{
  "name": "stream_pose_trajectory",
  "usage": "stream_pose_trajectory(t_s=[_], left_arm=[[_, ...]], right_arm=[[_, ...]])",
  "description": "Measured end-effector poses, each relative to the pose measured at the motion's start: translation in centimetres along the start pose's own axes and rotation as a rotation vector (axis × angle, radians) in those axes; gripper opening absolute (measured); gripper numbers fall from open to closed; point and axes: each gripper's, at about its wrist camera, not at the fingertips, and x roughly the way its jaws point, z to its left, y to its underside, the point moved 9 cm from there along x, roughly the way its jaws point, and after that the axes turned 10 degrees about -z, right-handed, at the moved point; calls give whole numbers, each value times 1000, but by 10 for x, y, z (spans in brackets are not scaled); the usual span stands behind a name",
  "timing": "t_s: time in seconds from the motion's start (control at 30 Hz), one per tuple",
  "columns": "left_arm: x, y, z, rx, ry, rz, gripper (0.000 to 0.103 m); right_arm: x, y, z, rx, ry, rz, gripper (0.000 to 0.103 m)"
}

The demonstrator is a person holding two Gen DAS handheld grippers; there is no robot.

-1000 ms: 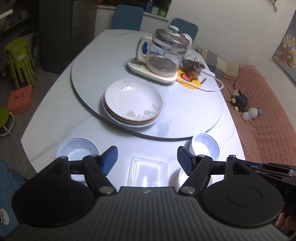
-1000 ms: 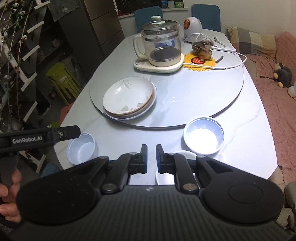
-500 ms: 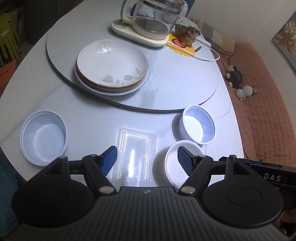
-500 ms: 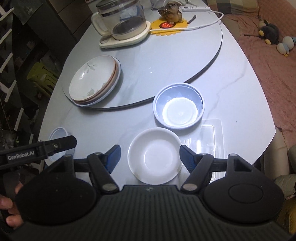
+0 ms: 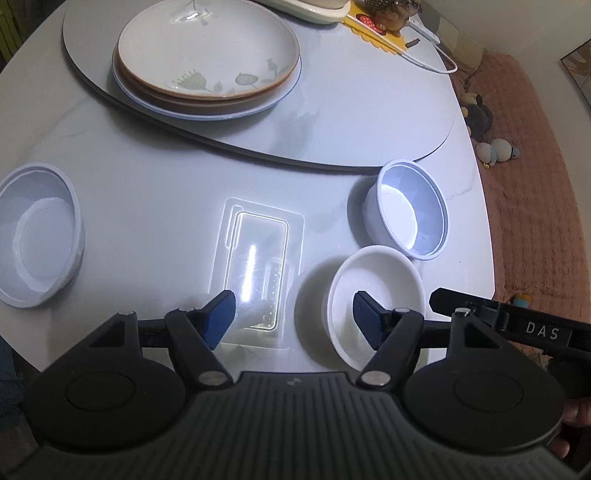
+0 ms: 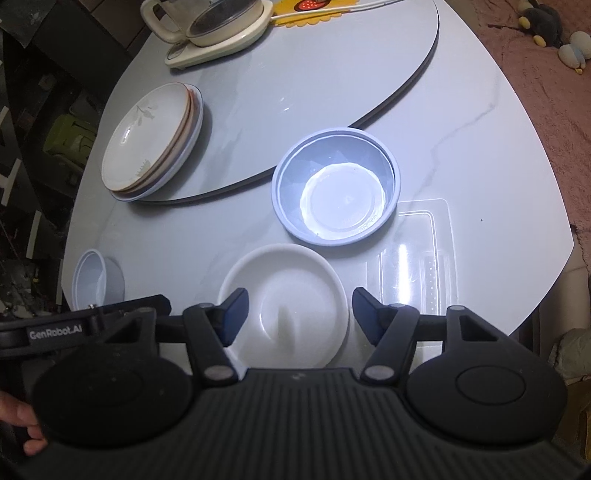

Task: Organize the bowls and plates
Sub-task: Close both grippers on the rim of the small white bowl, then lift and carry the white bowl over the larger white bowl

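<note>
Currently, left wrist view: left hand-held gripper [image 5: 291,312] has its jaws spread wide, holding nothing, hovering over the near edge of the tabletop [image 5: 155,192]. White bowl [image 5: 373,299] sits near right, partly behind the right fingertip. Pale blue bowl [image 5: 408,212] just beyond it, apparently touching. Second pale blue bowl [image 5: 37,234] at near left, well apart. Stacked plates [image 5: 207,55] on the lazy Susan [image 5: 369,122], far side.

Right wrist view: right hand-held gripper [image 6: 297,314] also spread wide, empty, its fingertips flanking the white bowl [image 6: 284,291] without clear contact. Pale blue bowl [image 6: 336,192] just beyond, at the turntable's edge. Other blue bowl [image 6: 94,277] near left. Plate stack [image 6: 151,140] far left; glass kettle [image 6: 210,26] at far end.
</note>
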Motion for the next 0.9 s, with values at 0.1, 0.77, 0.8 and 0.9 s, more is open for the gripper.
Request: stream_pose_trajectory(t_s=[0.1, 0.77, 0.8, 0.9], left_arm=[[15, 4, 0, -30, 23, 29, 68], [55, 15, -20, -66, 57, 97, 15], [52, 14, -20, -81, 62, 97, 15], [37, 5, -20, -92, 65, 69, 15]], right_arm=[[12, 1, -6, -11, 10, 35, 55], [56, 0, -12, -77, -35, 177, 16], [55, -2, -12, -67, -40, 183, 16], [48, -5, -8, -54, -53, 195, 16]])
